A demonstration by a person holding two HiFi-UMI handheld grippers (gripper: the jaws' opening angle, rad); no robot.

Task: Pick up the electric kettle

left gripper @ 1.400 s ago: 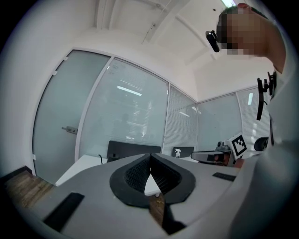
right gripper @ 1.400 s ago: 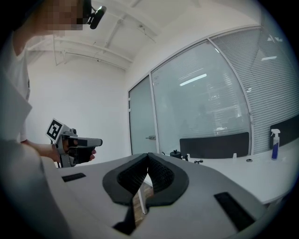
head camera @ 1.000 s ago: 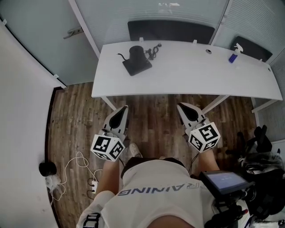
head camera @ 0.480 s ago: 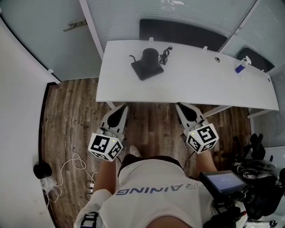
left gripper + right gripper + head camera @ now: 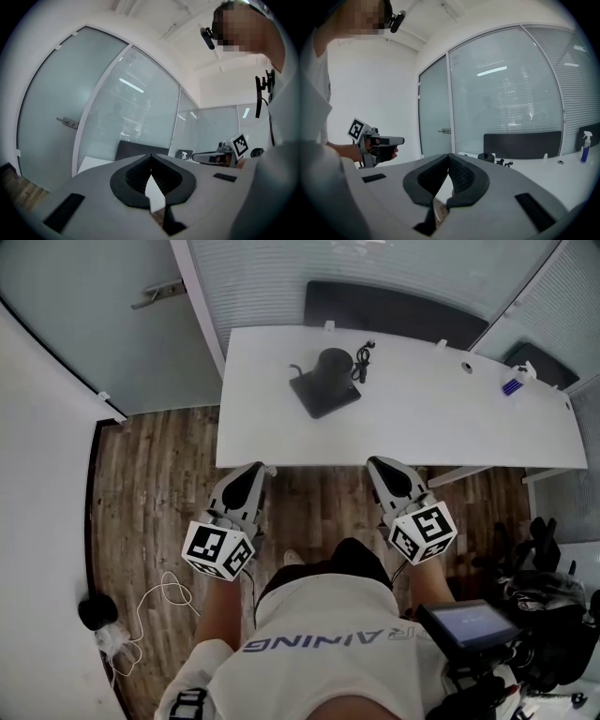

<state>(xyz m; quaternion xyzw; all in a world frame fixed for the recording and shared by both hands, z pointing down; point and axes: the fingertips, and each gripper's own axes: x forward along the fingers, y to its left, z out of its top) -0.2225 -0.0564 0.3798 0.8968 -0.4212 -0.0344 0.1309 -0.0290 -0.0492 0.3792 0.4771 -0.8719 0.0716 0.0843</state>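
The black electric kettle stands on its dark square base at the back of the white table, its thin spout pointing left. In the right gripper view the kettle shows small, beyond the jaw tips. My left gripper and right gripper are held side by side just short of the table's near edge, well apart from the kettle. Both are shut with nothing between their jaws, as seen on the left gripper and the right gripper in their own views.
A coiled black cable lies right of the kettle. A blue spray bottle stands at the table's far right. A glass wall and a dark panel back the table. A power strip with cords lies on the wood floor at left.
The person has stepped toward the table. Both grippers have come up to its near edge, still shut, and the kettle now lies more nearly ahead of them.
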